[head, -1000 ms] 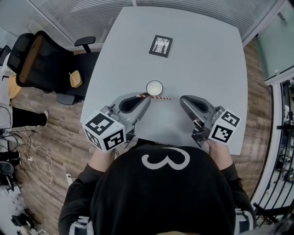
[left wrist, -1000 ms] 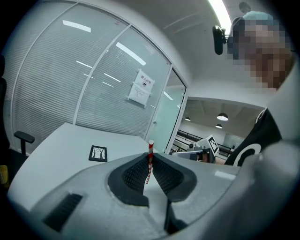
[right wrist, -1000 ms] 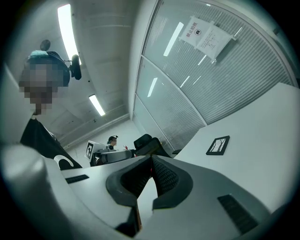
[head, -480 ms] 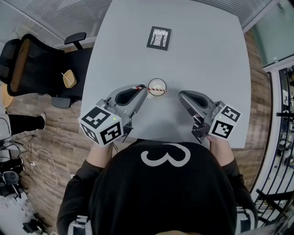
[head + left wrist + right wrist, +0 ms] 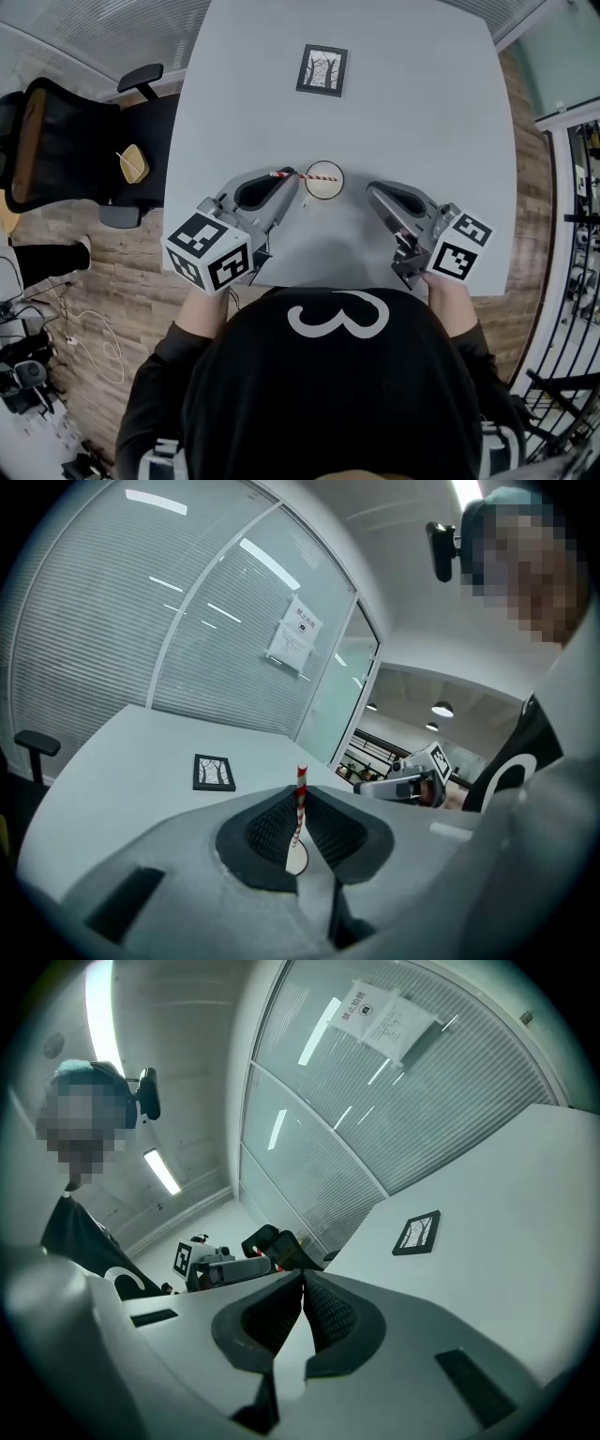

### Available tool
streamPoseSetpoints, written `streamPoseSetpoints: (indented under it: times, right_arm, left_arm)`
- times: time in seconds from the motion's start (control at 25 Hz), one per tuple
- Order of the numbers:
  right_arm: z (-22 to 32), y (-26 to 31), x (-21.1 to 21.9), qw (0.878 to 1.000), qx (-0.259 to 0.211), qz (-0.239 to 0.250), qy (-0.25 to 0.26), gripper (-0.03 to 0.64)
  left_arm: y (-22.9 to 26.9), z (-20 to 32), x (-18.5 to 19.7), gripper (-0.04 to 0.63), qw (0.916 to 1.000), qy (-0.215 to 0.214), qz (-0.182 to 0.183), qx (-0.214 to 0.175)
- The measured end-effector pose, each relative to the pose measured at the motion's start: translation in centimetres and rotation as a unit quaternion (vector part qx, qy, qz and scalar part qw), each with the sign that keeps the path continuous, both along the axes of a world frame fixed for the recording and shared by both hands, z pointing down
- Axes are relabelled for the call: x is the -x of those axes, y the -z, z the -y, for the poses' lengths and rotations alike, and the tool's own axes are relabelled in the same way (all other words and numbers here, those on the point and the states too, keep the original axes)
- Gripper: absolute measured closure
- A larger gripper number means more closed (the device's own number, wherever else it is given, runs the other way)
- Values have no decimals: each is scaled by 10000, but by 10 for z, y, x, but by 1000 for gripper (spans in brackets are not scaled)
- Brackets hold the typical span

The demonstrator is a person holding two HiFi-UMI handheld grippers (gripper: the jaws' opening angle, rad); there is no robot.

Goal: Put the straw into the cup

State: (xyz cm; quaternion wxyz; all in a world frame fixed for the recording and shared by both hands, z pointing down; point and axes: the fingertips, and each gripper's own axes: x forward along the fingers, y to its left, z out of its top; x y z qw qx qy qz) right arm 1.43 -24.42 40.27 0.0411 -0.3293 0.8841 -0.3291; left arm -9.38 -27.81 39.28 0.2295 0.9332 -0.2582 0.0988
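Grey, smooth table (image 5: 422,112) w/ rounded corners holds one round white cup (image 5: 325,189) & one black-framed picture (image 5: 322,69). Left gripper (image 5: 296,181) clamps one red-and-white striped straw (image 5: 322,176), which reaches level over cup's mouth. Right gripper (image 5: 372,193), ribbed jaws pressed together on nothing, sits near cup's right. One black office chair (image 5: 56,141) stands beside table.

The person wears a black long-sleeved top (image 5: 328,403) with a white looped mark (image 5: 337,322). The left gripper (image 5: 297,184) and right gripper (image 5: 371,191) are grey, with black ribbed pads (image 5: 270,825) and cubes (image 5: 211,262) of black-and-white square markers.
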Motion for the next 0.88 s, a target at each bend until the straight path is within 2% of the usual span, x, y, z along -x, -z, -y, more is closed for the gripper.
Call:
streamPoseSetpoints:
  times: [0.6, 0.88]
  right_arm:
    - [2, -15, -7, 9995, 198, -44, -235, 603]
    - [0, -20, -9, 9993, 254, -88, -249, 603]
  left_arm:
    - [-40, 10, -7, 560, 9992, -22, 197, 333]
    - [-55, 11, -11, 560, 9987, -41, 382, 320]
